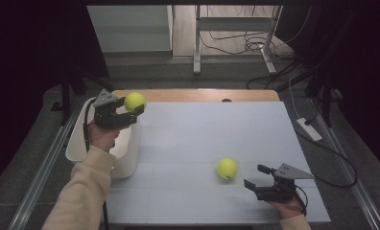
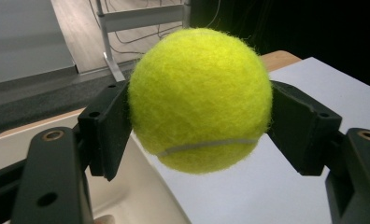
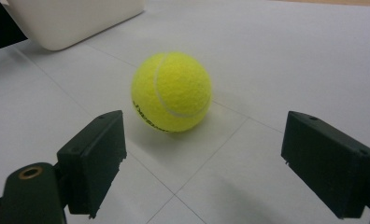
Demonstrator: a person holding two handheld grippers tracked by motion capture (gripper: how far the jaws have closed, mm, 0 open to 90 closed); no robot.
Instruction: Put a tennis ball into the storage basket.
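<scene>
My right gripper (image 1: pixel 258 181) is low at about 5 o'clock on the white table (image 1: pixel 202 134), close to me. Its two black jaws are wide apart and hold nothing. Just past them, a yellow tennis ball (image 1: pixel 227 168) sits on the table. In the right gripper view the ball (image 3: pixel 171 91) lies between the lines of the two jaws but a bit farther out, and it touches neither one. Nothing stands between my jaws and this ball. Thin lines cross the white top under it.

Farther off, at about 10 o'clock, my left gripper (image 1: pixel 130 109) is up in the air. It squeezes a second yellow ball (image 1: pixel 135 101) between its jaws. In the left gripper view this held ball (image 2: pixel 200 99) is big and fuzzy, with a pale seam low on it, and one black pad presses on each side. Under my left hand (image 1: pixel 103 136) is a white tub (image 1: pixel 77 143) at the left edge of the table. The held ball hangs near the tub's far right rim.

Past the table, at 12 o'clock, a strip of brown wood (image 1: pixel 197 95) shows. Beyond it are grey floor, a metal frame (image 1: pixel 236 28) and loose black cables (image 1: pixel 255 45). A white power strip (image 1: pixel 309 129) lies on the floor at 2 o'clock.
</scene>
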